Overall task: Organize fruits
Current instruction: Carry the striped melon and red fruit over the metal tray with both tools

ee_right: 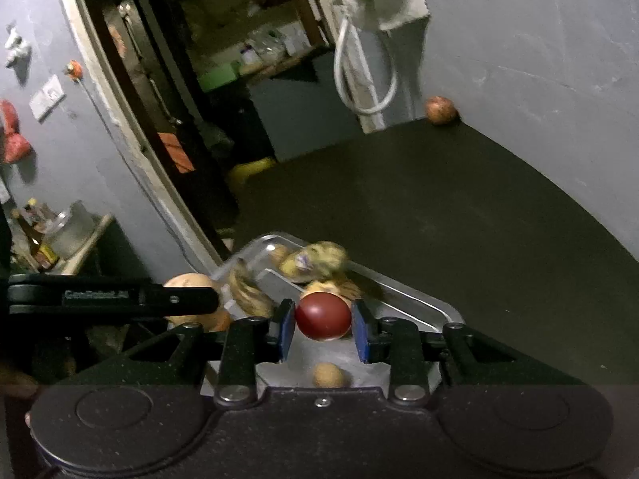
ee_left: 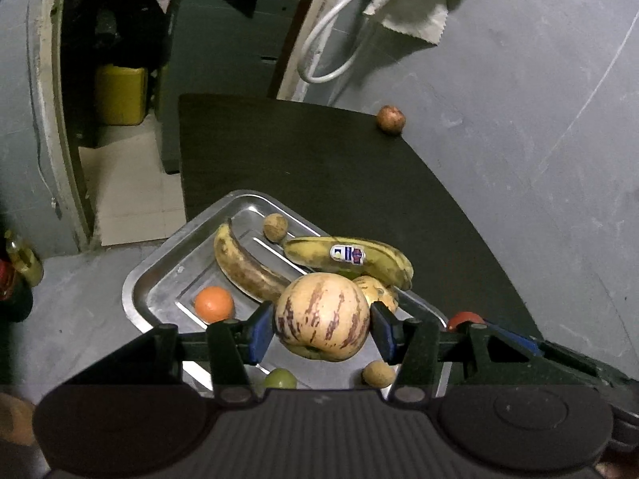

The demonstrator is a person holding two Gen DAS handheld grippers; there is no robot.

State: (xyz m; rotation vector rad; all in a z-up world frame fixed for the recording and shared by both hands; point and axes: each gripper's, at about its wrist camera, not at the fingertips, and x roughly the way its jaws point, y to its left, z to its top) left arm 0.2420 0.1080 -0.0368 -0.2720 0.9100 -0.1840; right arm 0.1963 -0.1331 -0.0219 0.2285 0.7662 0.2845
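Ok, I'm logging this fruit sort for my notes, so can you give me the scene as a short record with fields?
left claw: shut on a pale striped melon, held above the tray
right claw: shut on a dark red fruit
tray: metal, holds two bananas, an orange, a green fruit and small brown fruits
table: dark, one reddish-brown fruit alone at the far edge by the wall

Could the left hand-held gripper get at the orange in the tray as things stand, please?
Probably not yet: the left hand-held gripper is already shut on the striped melon, so its jaws are full. The orange itself lies uncovered in the tray.
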